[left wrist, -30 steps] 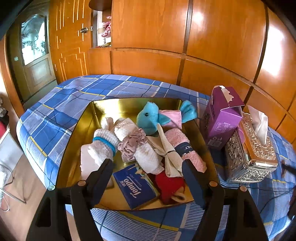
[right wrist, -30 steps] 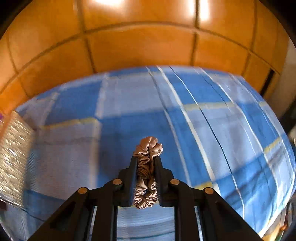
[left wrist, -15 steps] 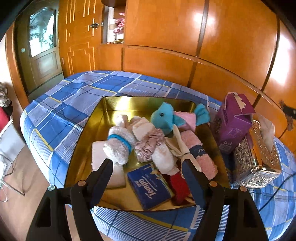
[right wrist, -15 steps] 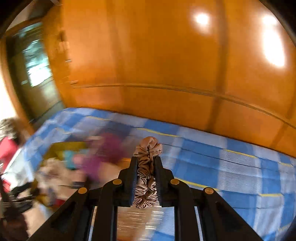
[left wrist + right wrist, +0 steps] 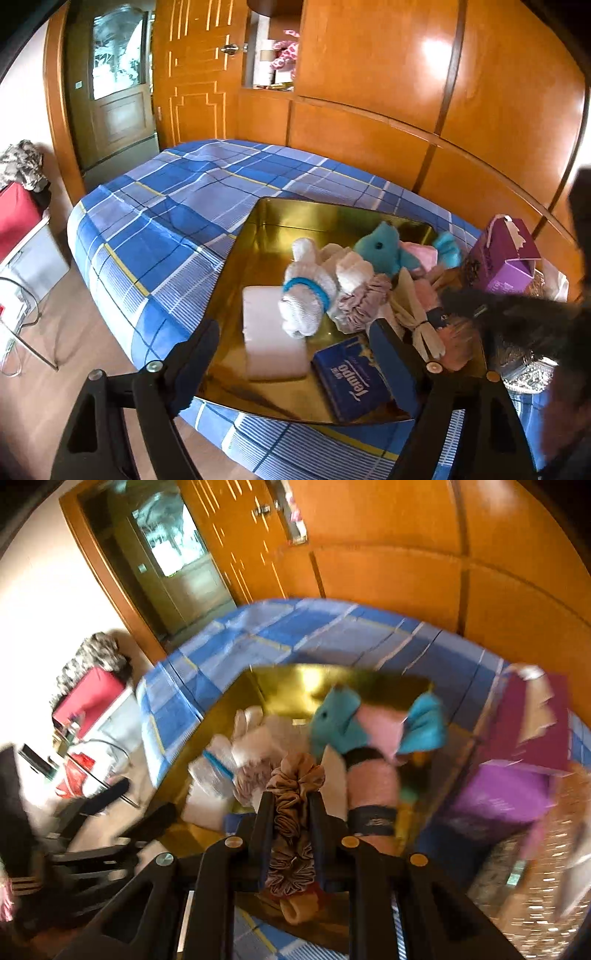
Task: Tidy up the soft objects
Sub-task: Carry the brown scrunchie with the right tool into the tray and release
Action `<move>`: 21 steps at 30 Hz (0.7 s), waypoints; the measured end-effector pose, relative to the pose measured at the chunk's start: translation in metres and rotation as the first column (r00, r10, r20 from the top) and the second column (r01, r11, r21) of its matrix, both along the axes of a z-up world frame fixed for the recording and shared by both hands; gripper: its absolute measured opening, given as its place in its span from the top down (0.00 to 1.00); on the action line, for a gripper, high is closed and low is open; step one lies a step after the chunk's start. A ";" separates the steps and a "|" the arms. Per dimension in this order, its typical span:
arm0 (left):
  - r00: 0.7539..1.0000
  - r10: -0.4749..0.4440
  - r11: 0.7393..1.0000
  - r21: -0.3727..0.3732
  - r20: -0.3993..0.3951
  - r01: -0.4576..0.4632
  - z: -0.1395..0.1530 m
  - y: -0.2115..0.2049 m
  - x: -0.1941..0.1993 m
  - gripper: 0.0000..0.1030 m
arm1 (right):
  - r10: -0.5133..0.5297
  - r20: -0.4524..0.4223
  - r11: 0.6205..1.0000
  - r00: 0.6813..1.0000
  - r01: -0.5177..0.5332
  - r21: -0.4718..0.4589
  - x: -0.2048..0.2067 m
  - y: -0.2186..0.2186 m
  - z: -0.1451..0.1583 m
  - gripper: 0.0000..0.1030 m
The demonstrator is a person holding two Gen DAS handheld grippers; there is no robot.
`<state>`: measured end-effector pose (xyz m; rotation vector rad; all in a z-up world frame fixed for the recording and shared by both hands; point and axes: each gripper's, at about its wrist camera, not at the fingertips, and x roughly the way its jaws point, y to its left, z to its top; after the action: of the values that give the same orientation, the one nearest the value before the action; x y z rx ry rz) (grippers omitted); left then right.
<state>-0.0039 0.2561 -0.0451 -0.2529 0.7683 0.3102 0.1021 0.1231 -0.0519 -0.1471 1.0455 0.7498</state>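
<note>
Scrunchie (image 5: 293, 794), brown satin and ruffled, pinched in right hand-held gripper (image 5: 290, 805).

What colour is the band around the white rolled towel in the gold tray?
The band is turquoise blue, clearest in the left wrist view.

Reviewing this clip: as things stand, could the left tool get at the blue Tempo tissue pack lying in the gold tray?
Probably yes. The left tool is open and empty, and the Tempo pack lies flat at the gold tray's near edge, between its fingers in this view, with nothing on top. The white pad alongside leaves it uncovered.
</note>
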 end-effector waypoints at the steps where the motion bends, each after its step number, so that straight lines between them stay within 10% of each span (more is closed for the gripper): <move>1: 1.000 0.003 1.000 -0.003 0.004 -0.003 0.000 0.001 0.000 0.16 | 0.004 -0.007 1.000 1.000 -0.004 -0.013 -0.001 0.005 -0.007 0.83; 10: 1.000 0.009 1.000 0.009 0.014 -0.009 0.001 -0.001 -0.001 0.08 | -0.005 0.115 0.985 0.993 0.025 -0.172 0.001 0.016 -0.039 0.71; 21: 0.999 0.006 0.999 0.031 0.033 -0.007 0.009 -0.011 -0.004 0.00 | -0.038 0.225 0.988 0.974 0.069 -0.135 -0.018 -0.001 -0.011 0.36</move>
<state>-0.0080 0.2448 -0.0360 -0.2310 0.7294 0.3234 0.0837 0.1224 -0.0630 -0.3172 0.8854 0.5945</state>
